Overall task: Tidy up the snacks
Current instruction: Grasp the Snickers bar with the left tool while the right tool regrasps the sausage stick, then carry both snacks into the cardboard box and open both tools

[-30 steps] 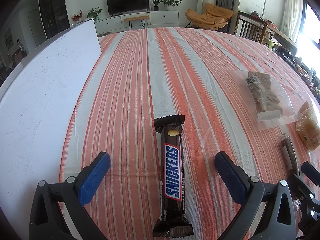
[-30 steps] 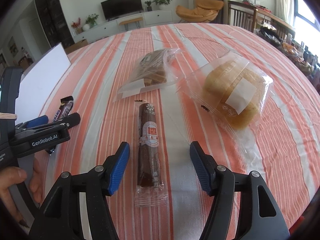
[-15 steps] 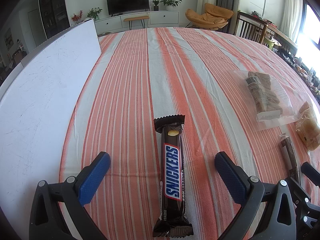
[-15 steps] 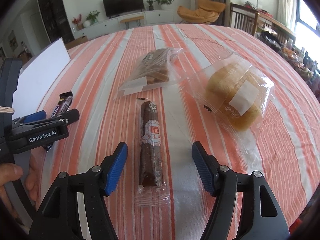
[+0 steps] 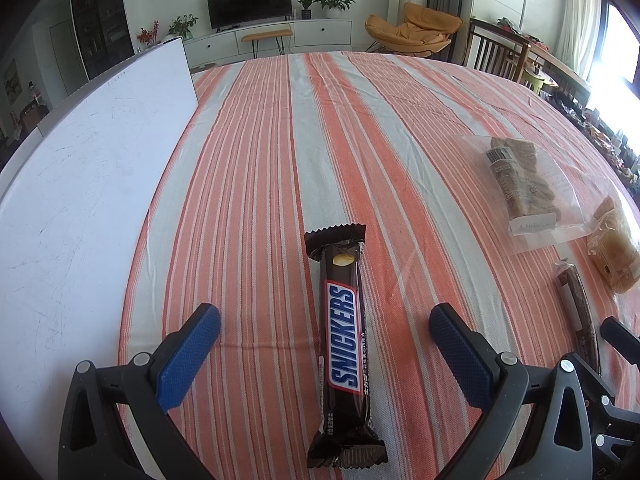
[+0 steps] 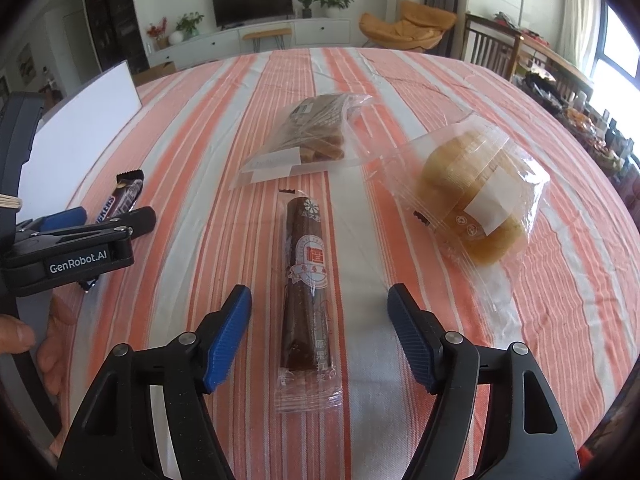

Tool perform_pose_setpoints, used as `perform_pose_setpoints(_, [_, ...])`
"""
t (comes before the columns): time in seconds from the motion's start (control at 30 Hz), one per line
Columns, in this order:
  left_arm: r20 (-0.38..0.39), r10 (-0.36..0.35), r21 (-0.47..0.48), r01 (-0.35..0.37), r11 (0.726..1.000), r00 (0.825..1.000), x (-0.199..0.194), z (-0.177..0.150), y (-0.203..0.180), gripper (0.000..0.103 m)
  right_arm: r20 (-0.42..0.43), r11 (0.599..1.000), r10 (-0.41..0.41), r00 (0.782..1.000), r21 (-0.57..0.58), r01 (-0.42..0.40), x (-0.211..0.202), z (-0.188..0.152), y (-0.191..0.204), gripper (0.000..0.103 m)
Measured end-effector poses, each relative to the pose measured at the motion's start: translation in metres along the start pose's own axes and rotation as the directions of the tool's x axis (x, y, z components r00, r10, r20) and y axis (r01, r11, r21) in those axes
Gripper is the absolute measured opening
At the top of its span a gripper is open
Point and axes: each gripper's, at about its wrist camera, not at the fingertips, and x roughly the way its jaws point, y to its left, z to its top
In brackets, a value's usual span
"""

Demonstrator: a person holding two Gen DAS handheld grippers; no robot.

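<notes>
A Snickers bar [image 5: 344,344] lies lengthwise on the striped tablecloth, between the wide-open fingers of my left gripper [image 5: 325,320]. It also shows in the right wrist view [image 6: 120,200]. A brown roll in clear wrap [image 6: 306,276] lies between the open fingers of my right gripper [image 6: 320,300]. Neither gripper touches its snack. A clear bag of brown pastry [image 6: 308,136] lies beyond the roll, and a bagged golden bun [image 6: 476,196] lies to its right. My left gripper [image 6: 116,220] is seen from the side at the left of the right wrist view.
A white board [image 5: 80,184] covers the table's left side beside the striped cloth [image 5: 280,160]. The pastry bag [image 5: 520,184], the bun [image 5: 614,252] and the brown roll [image 5: 576,304] lie at the right of the left wrist view. Chairs and a TV stand are beyond the table.
The right gripper has drawn slightly nearer the brown roll. The left gripper and the Snickers bar have not moved.
</notes>
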Motion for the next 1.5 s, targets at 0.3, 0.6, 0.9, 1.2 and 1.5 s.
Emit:
perform_pose_setpoints(0.3, [-0.122,-0.049,0.090,0.060,0.994,0.991,-0.009,0.002,-0.009,0.080,0.000,1.000,0.004,1.000,0.003,-0.004,-0.001,0.000,-0.001,0.075])
perform_pose_setpoints(0.6, [-0.098,-0.189,0.027,0.193,0.981,0.977,-0.031,-0.007,-0.005,0.017,-0.147,0.931,0.292,0.945,0.271,-0.245,-0.005,0.015,-0.038,0.075])
perform_pose_setpoints(0.9, [-0.042,-0.278,-0.008,0.277,0.961,0.960,-0.077,-0.017,-0.001,0.017,-0.309,0.950,0.287,0.907,0.213,-0.228,0.002,0.059,-0.034,0.073])
perform_pose_setpoints(1.2, [0.024,-0.366,-0.041,0.367,0.929,0.930,-0.137,-0.031,0.015,0.017,-0.343,0.980,0.190,0.920,0.128,-0.155,0.007,0.038,-0.016,0.019])
perform_pose_setpoints(1.5, [0.156,-0.495,-0.138,0.515,0.846,0.855,-0.228,-0.038,0.066,0.017,-0.137,0.880,0.455,0.880,0.221,-0.420,-0.083,0.062,0.001,0.019])
